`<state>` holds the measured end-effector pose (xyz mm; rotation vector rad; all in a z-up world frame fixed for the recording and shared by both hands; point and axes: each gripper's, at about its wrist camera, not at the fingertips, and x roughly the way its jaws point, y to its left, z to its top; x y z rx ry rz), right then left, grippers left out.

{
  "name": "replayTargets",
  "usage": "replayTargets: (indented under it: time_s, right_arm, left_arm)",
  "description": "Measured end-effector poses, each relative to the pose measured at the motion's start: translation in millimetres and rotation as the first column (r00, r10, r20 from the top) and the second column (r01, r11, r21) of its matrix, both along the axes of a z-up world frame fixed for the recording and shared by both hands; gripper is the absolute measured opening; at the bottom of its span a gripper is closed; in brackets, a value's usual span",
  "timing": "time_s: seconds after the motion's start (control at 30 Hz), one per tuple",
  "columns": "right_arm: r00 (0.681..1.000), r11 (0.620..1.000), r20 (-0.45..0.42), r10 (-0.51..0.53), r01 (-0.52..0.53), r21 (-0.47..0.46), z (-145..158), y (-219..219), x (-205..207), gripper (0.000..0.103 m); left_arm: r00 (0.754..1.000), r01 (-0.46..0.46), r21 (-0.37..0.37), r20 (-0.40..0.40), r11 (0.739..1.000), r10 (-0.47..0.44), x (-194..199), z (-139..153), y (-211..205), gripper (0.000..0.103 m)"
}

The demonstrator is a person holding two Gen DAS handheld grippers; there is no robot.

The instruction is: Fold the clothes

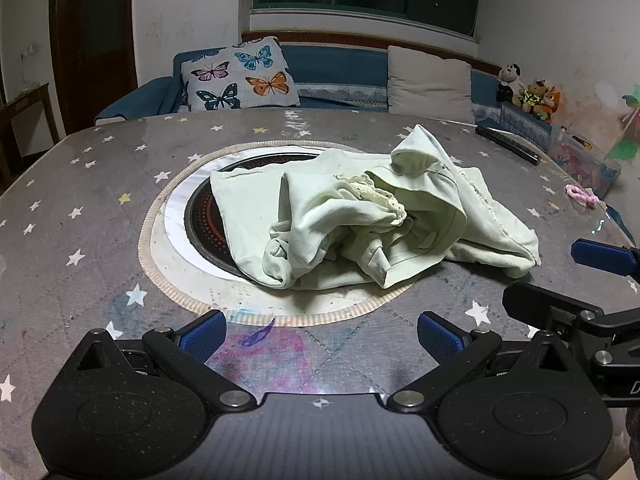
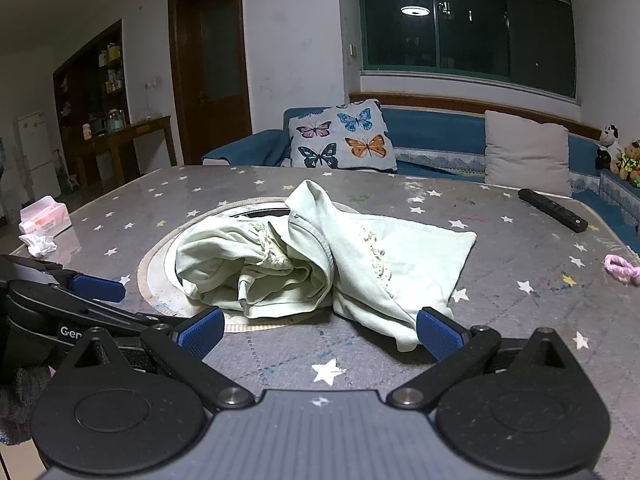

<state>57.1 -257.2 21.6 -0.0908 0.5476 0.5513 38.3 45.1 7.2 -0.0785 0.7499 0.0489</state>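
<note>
A crumpled pale green garment (image 1: 376, 220) with lace trim lies in a heap on the grey star-patterned table (image 1: 80, 208), partly over a round inset cooktop (image 1: 200, 216). My left gripper (image 1: 320, 336) is open and empty, a short way in front of the heap. My right gripper (image 2: 320, 334) is open and empty, its right fingertip (image 2: 438, 334) just beside the garment's (image 2: 320, 264) near corner. The right gripper also shows at the right edge of the left wrist view (image 1: 580, 280). The left gripper shows at the left of the right wrist view (image 2: 80, 300).
A black remote (image 2: 552, 210) lies at the far right of the table. A pink string (image 2: 620, 268) lies near the right edge. A tissue pack (image 2: 44, 216) and crumpled tissue (image 2: 38, 244) sit at the left edge. A blue sofa (image 2: 436, 136) stands behind the table.
</note>
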Motion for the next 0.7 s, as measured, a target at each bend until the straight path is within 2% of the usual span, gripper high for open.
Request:
replayTargets:
  time_s: [0.7]
  right_arm:
    - [1.0, 1.0, -0.005, 0.011, -0.011, -0.012, -1.9, 10.3, 21.0, 0.103]
  left_arm:
    - [1.0, -0.014, -0.002, -0.025, 1.0, 0.014, 18.5, -7.5, 6.8, 0.103]
